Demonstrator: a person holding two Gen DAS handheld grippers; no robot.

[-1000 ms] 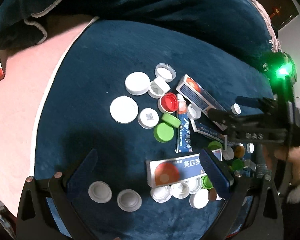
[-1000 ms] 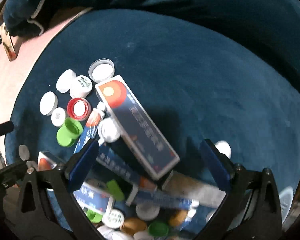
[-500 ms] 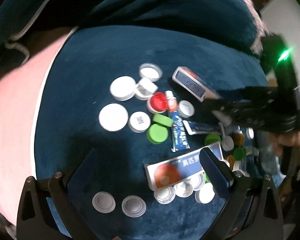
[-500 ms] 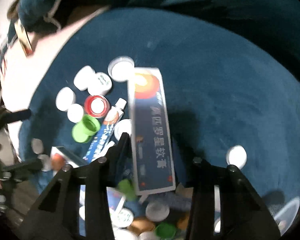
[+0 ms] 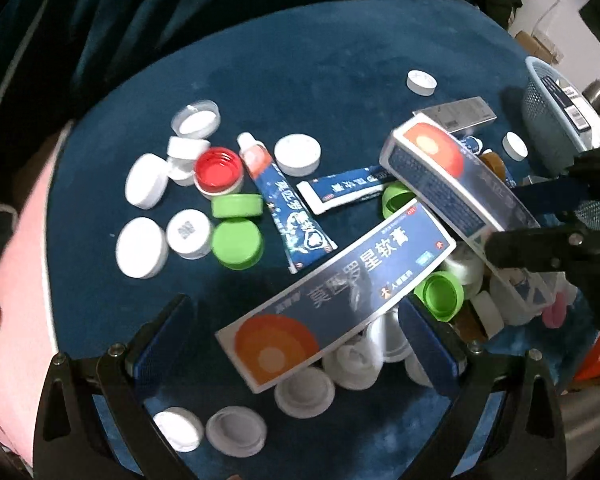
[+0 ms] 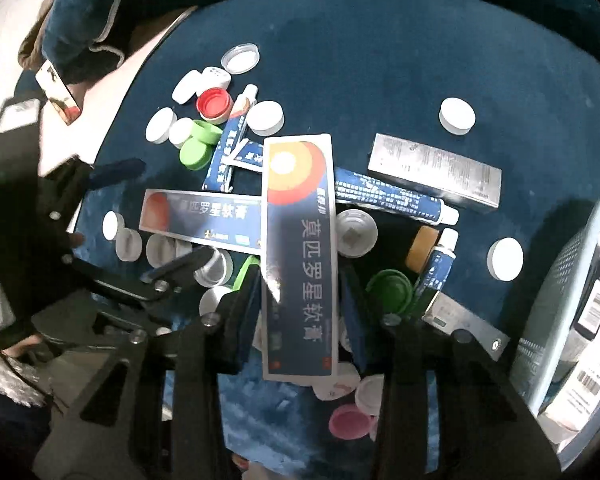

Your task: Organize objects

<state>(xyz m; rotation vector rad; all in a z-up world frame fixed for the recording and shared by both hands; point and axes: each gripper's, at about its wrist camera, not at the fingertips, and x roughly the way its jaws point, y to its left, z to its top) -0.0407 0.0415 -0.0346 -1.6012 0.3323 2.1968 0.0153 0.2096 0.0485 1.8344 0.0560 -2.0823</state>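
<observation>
The right gripper (image 6: 300,300) clamps a long blue cardboard ointment box (image 6: 299,248) printed "莫匹罗星软膏", lifted above the clutter. The left gripper (image 5: 296,336), jaws wide apart and empty, hovers over a matching box (image 5: 336,288) lying on bottle caps.

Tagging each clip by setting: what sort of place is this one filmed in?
Probably a home, on a bed or sofa rather than a table: the soft dark blue plush blanket lies over a pink sheet, strewn with plastic bottle caps, and a pale blue mesh basket stands alongside.
</observation>
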